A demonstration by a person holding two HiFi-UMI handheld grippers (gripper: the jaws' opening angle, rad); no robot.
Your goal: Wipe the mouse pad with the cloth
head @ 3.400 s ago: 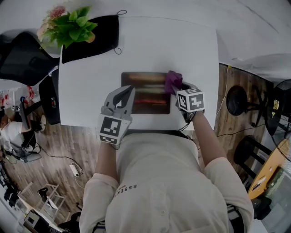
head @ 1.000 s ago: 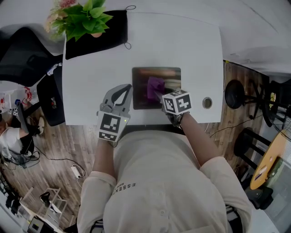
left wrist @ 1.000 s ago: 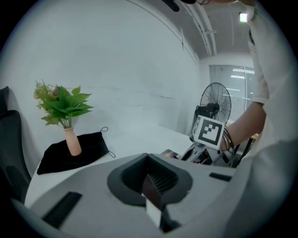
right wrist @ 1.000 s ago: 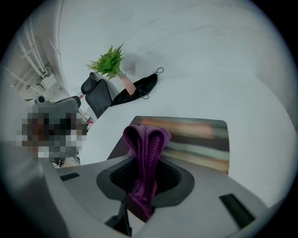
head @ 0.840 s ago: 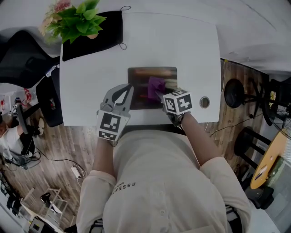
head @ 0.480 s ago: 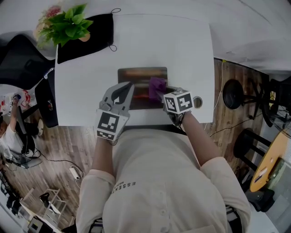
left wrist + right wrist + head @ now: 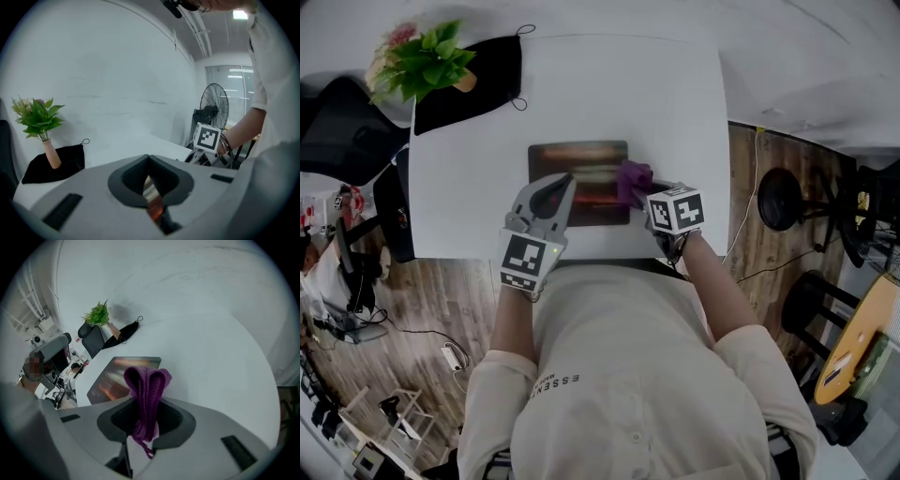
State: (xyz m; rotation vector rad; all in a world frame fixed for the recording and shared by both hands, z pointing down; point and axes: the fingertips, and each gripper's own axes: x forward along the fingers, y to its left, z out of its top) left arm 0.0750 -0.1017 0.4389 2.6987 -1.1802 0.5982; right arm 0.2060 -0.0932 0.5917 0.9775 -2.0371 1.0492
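Head view puts the purple cloth [image 7: 633, 176] bunched at the right edge of the mouse pad [image 7: 579, 169], its folds pinched in the right gripper [image 7: 643, 190]. The left gripper [image 7: 555, 190], jaws pressed together on nothing, points at the pad's near left part. The pad lies on a white table [image 7: 609, 84]. Wiping well likely means keeping the cloth pressed down and sweeping in overlapping passes while the left gripper steadies the pad.

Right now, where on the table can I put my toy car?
Bare: the far right of the table, beyond the mouse pad and right of the black mat with the plant; also the left strip between that mat and the left gripper. Crowded: the near edge, with the right gripper holding the purple cloth.
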